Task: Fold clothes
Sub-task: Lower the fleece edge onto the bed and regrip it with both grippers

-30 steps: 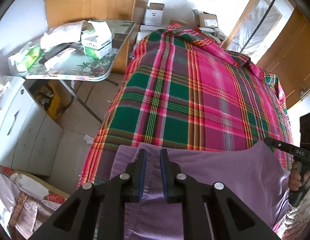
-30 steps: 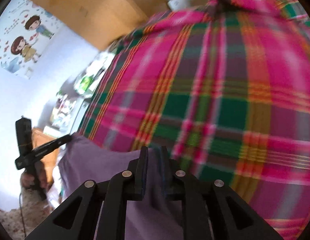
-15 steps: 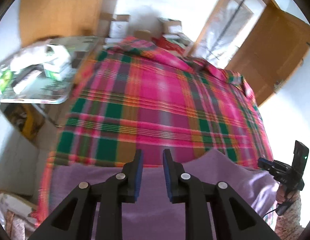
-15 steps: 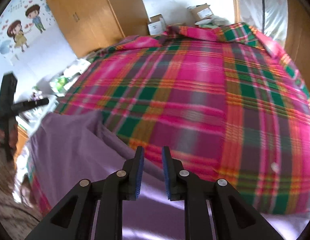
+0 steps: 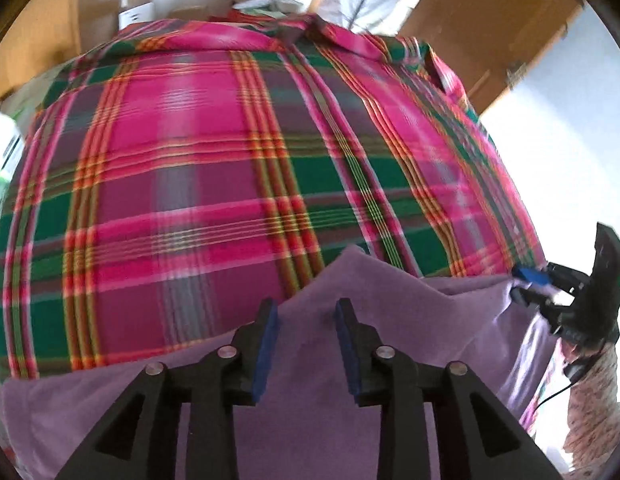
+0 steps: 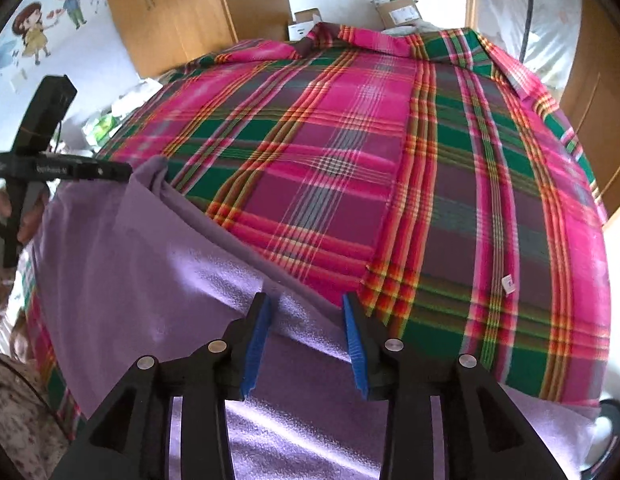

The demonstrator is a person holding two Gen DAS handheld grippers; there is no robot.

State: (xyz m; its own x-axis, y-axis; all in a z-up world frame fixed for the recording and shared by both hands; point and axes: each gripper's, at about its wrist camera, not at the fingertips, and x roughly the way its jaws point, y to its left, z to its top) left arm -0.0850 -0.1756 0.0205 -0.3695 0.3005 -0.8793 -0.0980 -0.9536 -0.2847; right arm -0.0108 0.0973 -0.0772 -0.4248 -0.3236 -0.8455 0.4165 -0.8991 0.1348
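A purple garment (image 5: pixel 389 320) (image 6: pixel 122 264) lies spread along the near edge of a bed, on a pink and green plaid bedspread (image 5: pixel 214 168) (image 6: pixel 349 168). My left gripper (image 5: pixel 306 320) hangs open just above the garment's raised far edge, nothing pinched between its blue pads. It shows side-on in the right wrist view, where the left gripper (image 6: pixel 124 170) has its tip beside a bunched corner of the cloth. My right gripper (image 6: pixel 306 320) is open over a fold of the garment. In the left wrist view the right gripper (image 5: pixel 523 285) sits at the cloth's right edge, jaws apart.
Cardboard boxes (image 6: pixel 397 12) stand beyond the bed's far end, by a wooden wardrobe (image 6: pixel 182 16) and a wooden door (image 5: pixel 481 28). A cluttered side table (image 6: pixel 110 120) is left of the bed. A small white tag (image 6: pixel 508 283) lies on the bedspread. A patterned sleeve (image 5: pixel 589 408) holds the right gripper.
Both grippers have opened wider and let go of the purple garment, which now rests on the bed. Both views have swung to face across the bedspread.
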